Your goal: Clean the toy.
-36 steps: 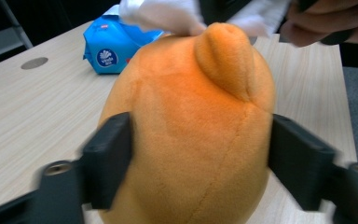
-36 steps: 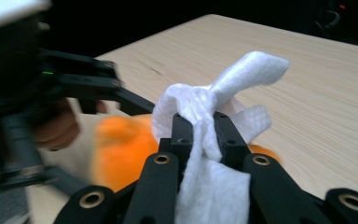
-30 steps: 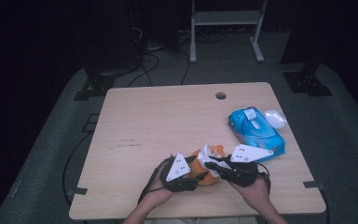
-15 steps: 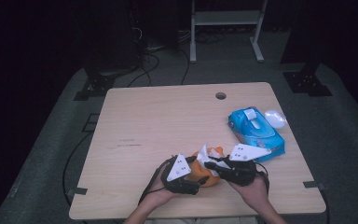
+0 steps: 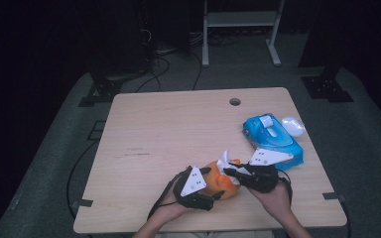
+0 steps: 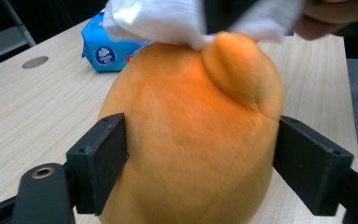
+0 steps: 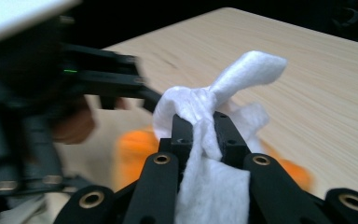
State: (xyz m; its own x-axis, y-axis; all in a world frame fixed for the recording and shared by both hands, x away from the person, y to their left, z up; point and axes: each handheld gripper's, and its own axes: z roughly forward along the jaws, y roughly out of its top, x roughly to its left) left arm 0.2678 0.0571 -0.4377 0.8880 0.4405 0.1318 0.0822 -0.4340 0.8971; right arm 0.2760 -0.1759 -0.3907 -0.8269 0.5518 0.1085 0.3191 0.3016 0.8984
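Orange plush toy (image 6: 191,135) sat at the near table (image 5: 168,129) edge between my left gripper (image 6: 200,163) jaws, which had just been opening; pads looked barely clear. Right gripper (image 7: 204,133) clamped the white wipe (image 7: 214,107) against it. Rubbing could shove the loosened toy away.

Orange plush toy (image 5: 217,184): rounded, soft, small bump on upper side, resting on table near front edge, well short of blue wipes pack (image 5: 273,140), nearer the person. White wipe (image 5: 226,163): crumpled, bunched, one twisted end sticking up, pressed against toy's top.
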